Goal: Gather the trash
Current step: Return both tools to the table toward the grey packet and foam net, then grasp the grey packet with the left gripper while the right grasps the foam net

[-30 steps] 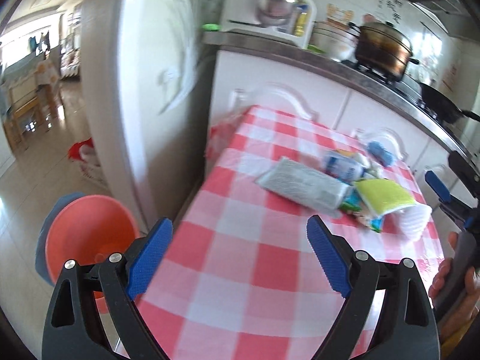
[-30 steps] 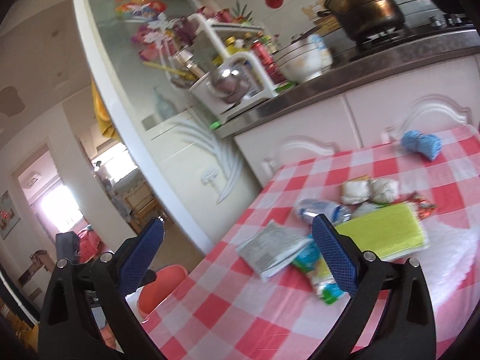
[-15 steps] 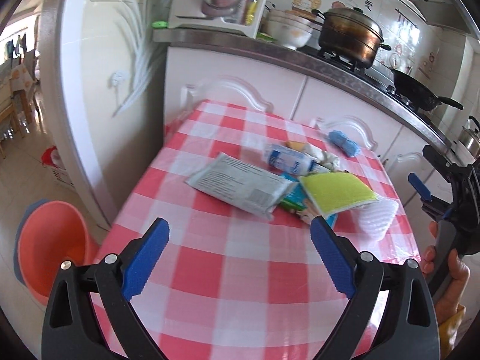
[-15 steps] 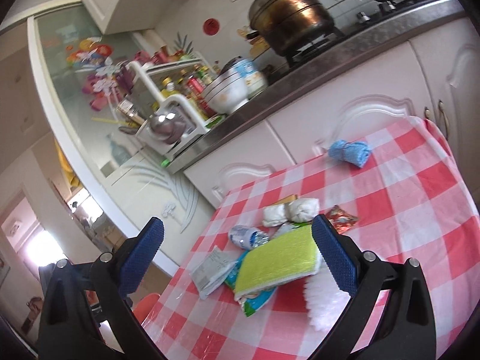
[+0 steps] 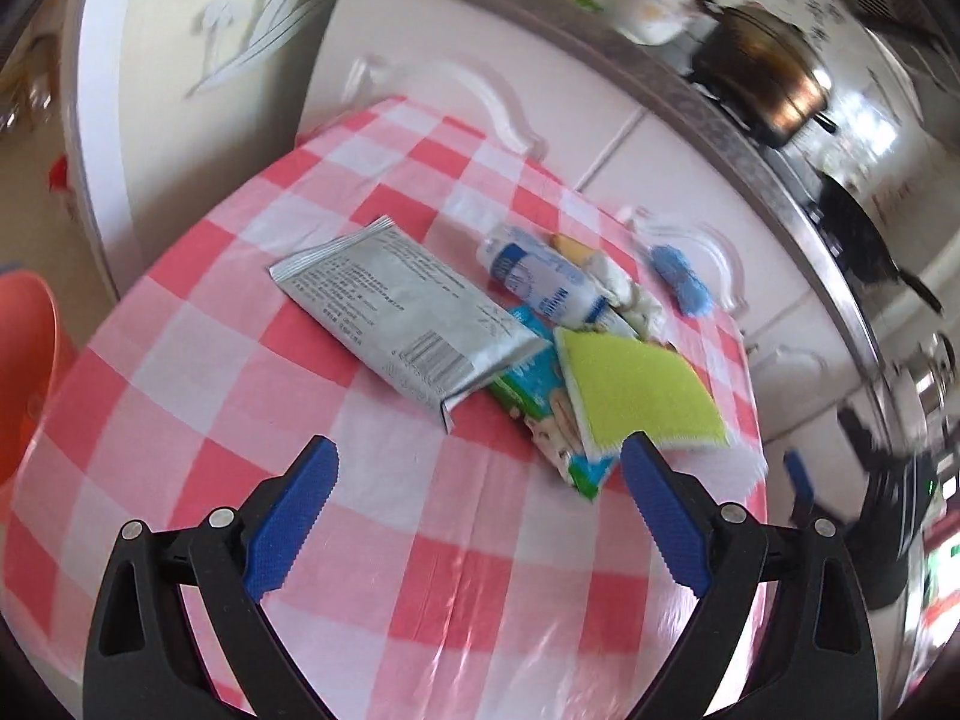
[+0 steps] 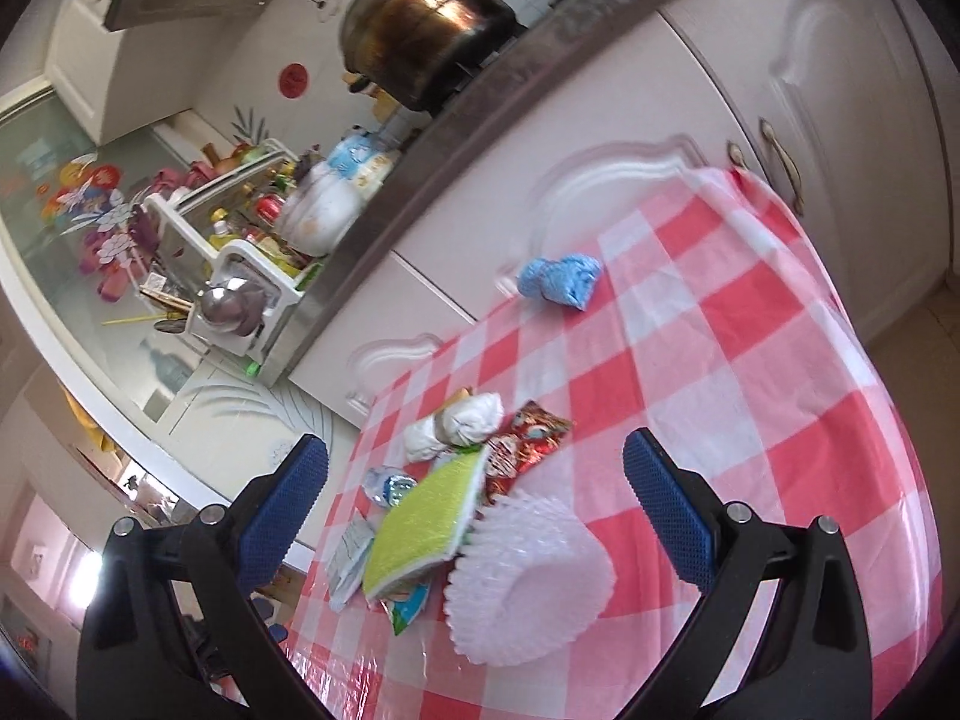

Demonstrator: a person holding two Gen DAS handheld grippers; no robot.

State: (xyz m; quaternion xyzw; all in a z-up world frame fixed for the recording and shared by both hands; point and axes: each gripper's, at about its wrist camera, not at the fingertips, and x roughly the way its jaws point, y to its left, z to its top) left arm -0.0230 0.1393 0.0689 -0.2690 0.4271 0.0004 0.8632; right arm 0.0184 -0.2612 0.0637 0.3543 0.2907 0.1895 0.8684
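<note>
Trash lies on a red-and-white checked table (image 5: 198,312): a silver foil packet (image 5: 408,312), a crushed plastic bottle (image 5: 540,276), a green snack wrapper (image 5: 540,408), a yellow-green sponge (image 5: 636,390), a white foam fruit net (image 6: 528,576), a red candy wrapper (image 6: 528,444), white wads (image 6: 456,426) and a blue cloth (image 6: 564,276). My left gripper (image 5: 480,510) is open and empty, just short of the foil packet. My right gripper (image 6: 474,510) is open and empty, hovering over the foam net and sponge.
An orange plastic bin (image 5: 24,384) stands on the floor left of the table. White cabinets (image 6: 750,60) and a counter with a metal pot (image 6: 426,30) and a dish rack (image 6: 240,258) line the far side. The right gripper shows in the left wrist view (image 5: 888,516).
Both grippers have moved in closer over the table and tilted down toward the trash. Their jaws stay open and nothing has been picked up.
</note>
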